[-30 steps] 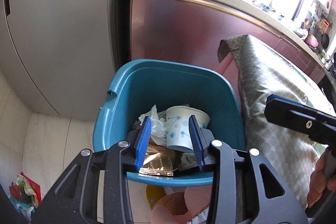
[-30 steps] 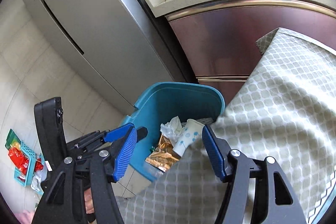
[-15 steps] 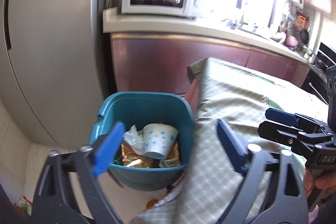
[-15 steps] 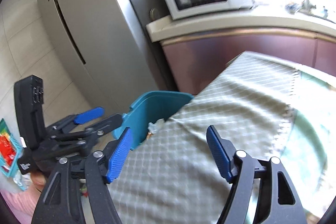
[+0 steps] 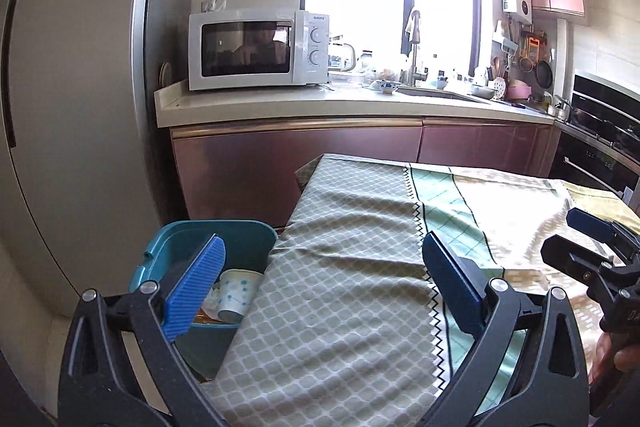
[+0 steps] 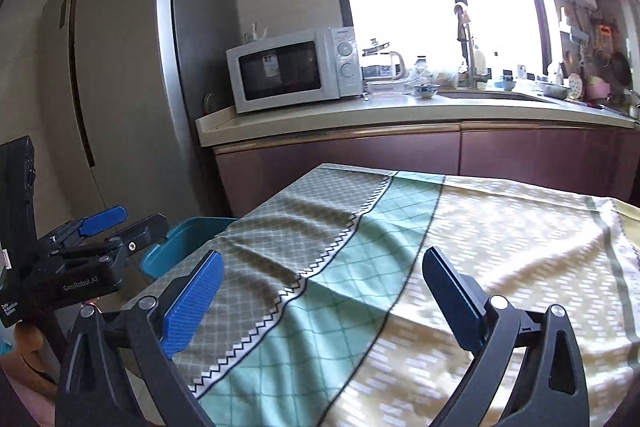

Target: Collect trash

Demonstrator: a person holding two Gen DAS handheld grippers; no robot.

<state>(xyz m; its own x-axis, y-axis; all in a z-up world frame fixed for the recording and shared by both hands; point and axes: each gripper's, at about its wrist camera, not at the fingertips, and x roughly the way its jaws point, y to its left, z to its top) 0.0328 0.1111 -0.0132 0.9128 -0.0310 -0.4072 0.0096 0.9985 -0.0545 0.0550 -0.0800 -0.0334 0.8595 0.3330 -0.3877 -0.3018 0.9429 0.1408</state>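
A teal trash bin stands on the floor at the table's left end; its rim also shows in the right wrist view. Inside lie a white paper cup with blue dots and other scraps. My left gripper is open and empty, raised over the table edge beside the bin. My right gripper is open and empty above the cloth. The left gripper also shows in the right wrist view, and the right gripper shows in the left wrist view.
A patterned tablecloth covers the table. Behind it run maroon cabinets with a counter, a white microwave and a sink. A tall grey fridge stands at the left.
Both grippers rose and tilted up from the bin toward the table and kitchen. The left jaws opened wide; the cup stayed in the bin.
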